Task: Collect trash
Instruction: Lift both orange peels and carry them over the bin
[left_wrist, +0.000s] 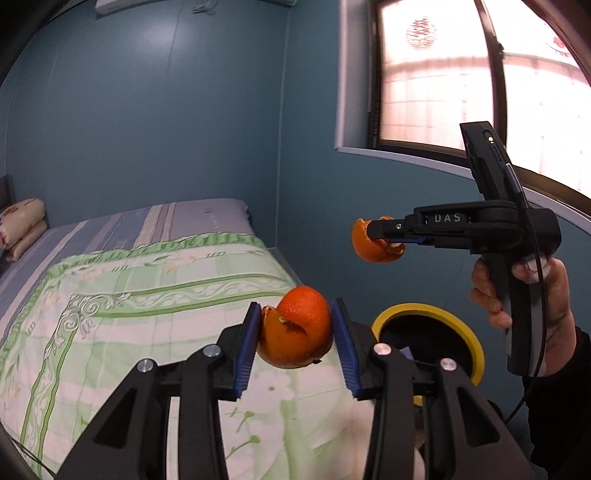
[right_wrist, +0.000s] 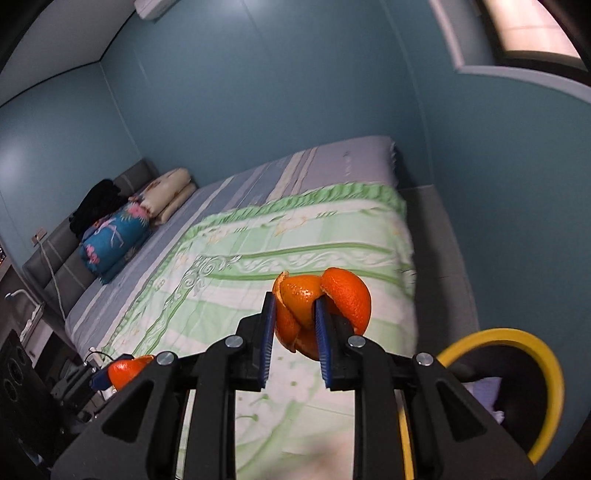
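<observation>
Ribbed blue gripper (left_wrist: 295, 341) pads, curled peel (left_wrist: 297, 328)

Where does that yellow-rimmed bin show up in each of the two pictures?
Left wrist view: the yellow-rimmed bin sits lower right, partly behind the left tool.
Right wrist view: bottom right corner, beside the right tool.
Shared landmark: the green floral bedspread, left of the bin in both.

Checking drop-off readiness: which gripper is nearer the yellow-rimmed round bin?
Left. The left gripper, clamping orange peel, sits beside the yellow-rimmed bin; the right gripper, also holding peel, is higher above it.
</observation>
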